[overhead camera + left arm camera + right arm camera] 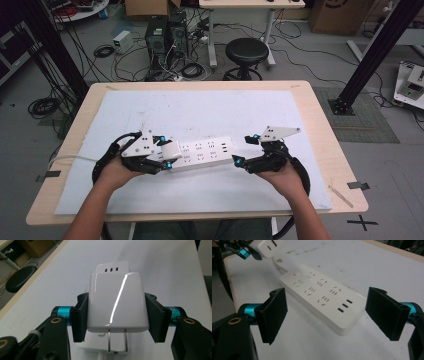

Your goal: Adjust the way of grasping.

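Glossy white charger (pixel 116 300) is clamped in the left claw (pixel 116 317), above the power strip (pixel 205 152).
Its slick, rigid shell is best held by its flat sides; the right claw (pixel 335 315) is held wide open, empty, near the strip's end on the worktop (pixel 310 100).

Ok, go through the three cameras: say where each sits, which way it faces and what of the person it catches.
High view: above the person's side, looking forward and down at the table; both forearms enter from below.
Left gripper view: rides the left gripper, looking along its jaws clamping a white charger.
Right gripper view: rides the right gripper, jaws apart, facing the power strip.
Shared: every view catches the power strip and charger.
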The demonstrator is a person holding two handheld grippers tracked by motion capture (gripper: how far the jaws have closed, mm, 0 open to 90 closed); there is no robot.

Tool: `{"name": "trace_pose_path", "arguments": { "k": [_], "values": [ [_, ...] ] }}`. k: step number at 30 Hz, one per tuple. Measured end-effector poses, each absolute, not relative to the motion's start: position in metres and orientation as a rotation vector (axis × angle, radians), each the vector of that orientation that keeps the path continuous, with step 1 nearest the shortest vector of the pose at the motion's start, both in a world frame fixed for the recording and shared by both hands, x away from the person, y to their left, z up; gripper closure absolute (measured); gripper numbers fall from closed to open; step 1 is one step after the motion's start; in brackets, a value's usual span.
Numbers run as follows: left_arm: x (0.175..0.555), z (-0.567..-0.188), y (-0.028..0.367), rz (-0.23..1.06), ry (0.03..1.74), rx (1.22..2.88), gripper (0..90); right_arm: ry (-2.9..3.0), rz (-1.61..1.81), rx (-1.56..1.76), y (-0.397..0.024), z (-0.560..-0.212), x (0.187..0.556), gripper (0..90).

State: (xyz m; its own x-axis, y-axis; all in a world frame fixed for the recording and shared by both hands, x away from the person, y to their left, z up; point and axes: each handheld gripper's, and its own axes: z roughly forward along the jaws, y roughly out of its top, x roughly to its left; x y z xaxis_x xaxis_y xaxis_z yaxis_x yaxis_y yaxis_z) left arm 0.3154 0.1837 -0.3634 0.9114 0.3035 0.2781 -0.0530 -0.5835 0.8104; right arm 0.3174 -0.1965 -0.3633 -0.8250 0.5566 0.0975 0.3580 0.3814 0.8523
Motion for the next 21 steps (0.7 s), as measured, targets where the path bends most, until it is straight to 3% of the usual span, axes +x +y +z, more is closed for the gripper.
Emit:
{"name": "trace_pose_path", "arguments": {
  "k": [21],
  "values": [
    [0.274,-0.392,0.116,0.668,-0.074,2.092,42.4,2.589,1.747,1.014,-0.157,-0.401,0.306,18.2]
  ]
}}
